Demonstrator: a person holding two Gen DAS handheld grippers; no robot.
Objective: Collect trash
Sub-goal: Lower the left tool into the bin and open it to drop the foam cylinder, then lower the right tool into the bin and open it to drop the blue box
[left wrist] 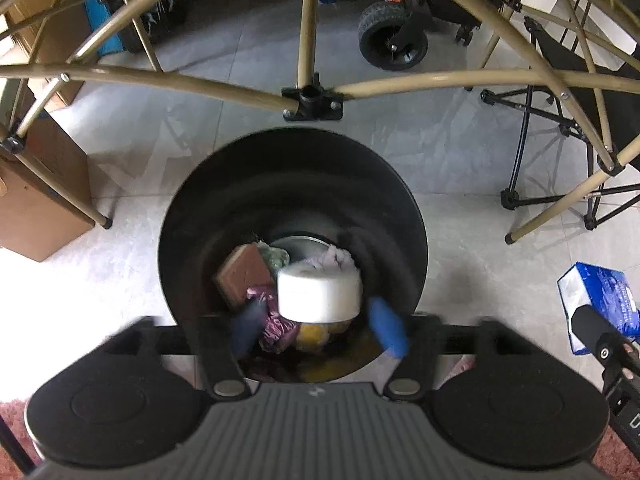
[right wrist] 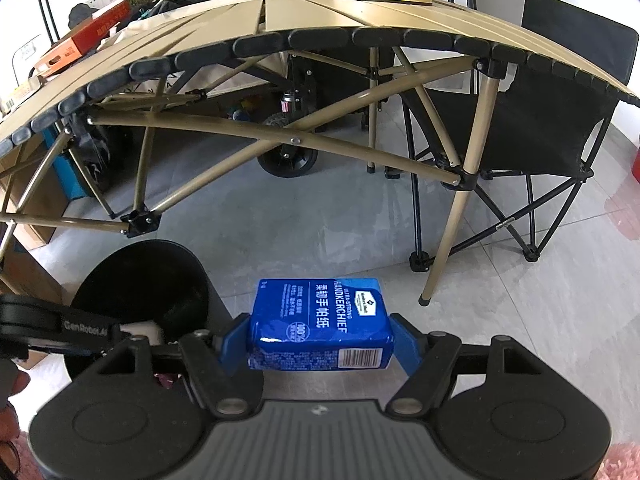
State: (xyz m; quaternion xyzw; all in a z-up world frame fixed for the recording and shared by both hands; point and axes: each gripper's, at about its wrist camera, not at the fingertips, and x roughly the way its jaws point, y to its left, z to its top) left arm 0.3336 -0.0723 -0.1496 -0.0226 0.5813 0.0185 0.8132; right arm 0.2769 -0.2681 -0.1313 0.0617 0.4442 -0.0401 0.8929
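Left gripper (left wrist: 320, 330) jaws apart above bin (left wrist: 192, 216); white roll (left wrist: 319, 294) between them, unclamped, axis tilted upward. Right gripper (right wrist: 320, 344) clamps handkerchief pack (right wrist: 320, 322), long axis spanning jaws.

Left gripper (left wrist: 320, 330) open over black bin (left wrist: 192, 216); white roll (left wrist: 318, 294) between fingers, untouched.

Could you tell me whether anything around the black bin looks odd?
Nothing looks spilled or damaged. The white paper roll is blurred above the black round bin, clear of the open left gripper.
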